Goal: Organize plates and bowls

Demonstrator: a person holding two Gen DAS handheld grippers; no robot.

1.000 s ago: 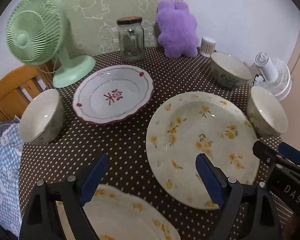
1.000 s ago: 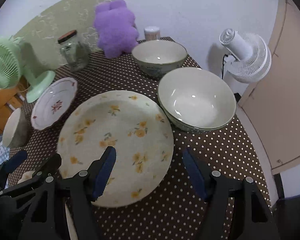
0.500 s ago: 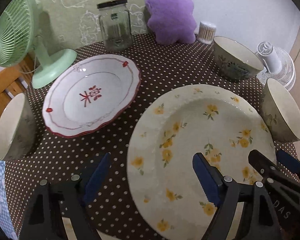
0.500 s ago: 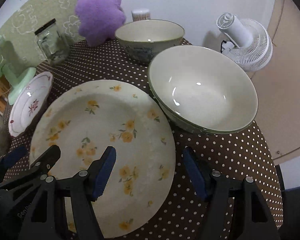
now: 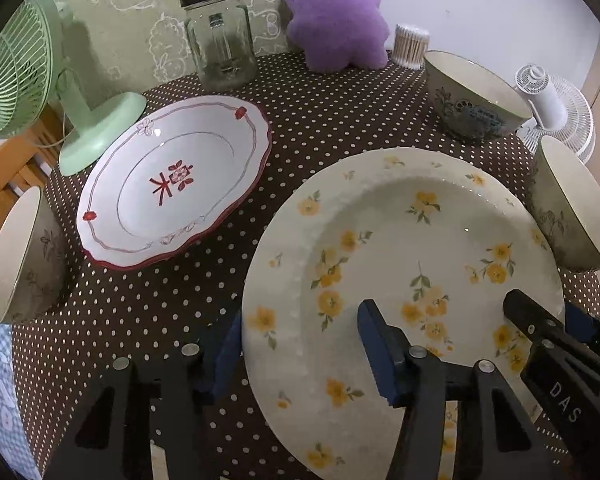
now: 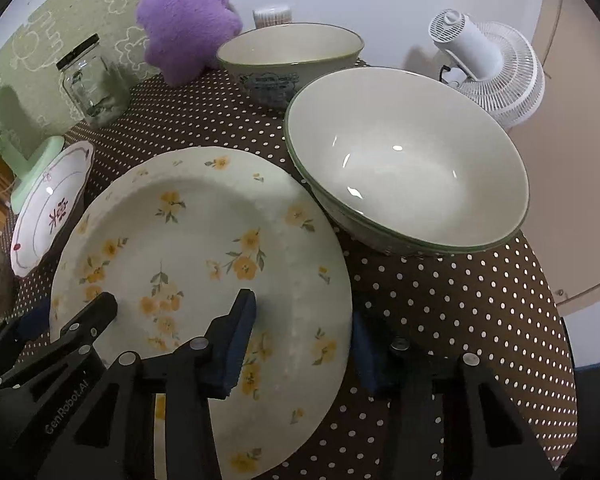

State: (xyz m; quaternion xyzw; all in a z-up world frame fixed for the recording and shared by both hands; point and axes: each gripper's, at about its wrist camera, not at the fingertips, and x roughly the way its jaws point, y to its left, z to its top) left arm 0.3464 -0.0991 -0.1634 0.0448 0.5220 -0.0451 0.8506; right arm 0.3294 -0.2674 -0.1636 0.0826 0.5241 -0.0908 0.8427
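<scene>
A large cream plate with yellow flowers (image 5: 400, 240) (image 6: 204, 232) lies on the brown dotted table (image 5: 320, 112). My left gripper (image 5: 300, 324) straddles its left rim, one finger outside the edge and one over the plate; its jaws are closing. At the opposite rim my right gripper (image 6: 304, 316) straddles the plate the same way, jaws closing too. Each gripper shows in the other's view: right gripper (image 5: 546, 308), left gripper (image 6: 70, 308). A red-trimmed white plate (image 5: 172, 184) lies to the left. Cream bowls stand at the left (image 5: 20, 256), right (image 6: 408, 160) and back right (image 6: 288, 56).
A green fan (image 5: 20, 68), a glass jar (image 5: 220, 40), a purple plush toy (image 5: 336, 16) and a tub of cotton swabs (image 5: 410, 46) line the back. A white fan (image 6: 484, 64) stands beyond the right table edge. A wooden chair (image 5: 4, 184) is on the left.
Both grippers came down over the flowered plate, which now fills more of each view. Their jaws narrowed around opposite rims. Plates and bowls stayed put.
</scene>
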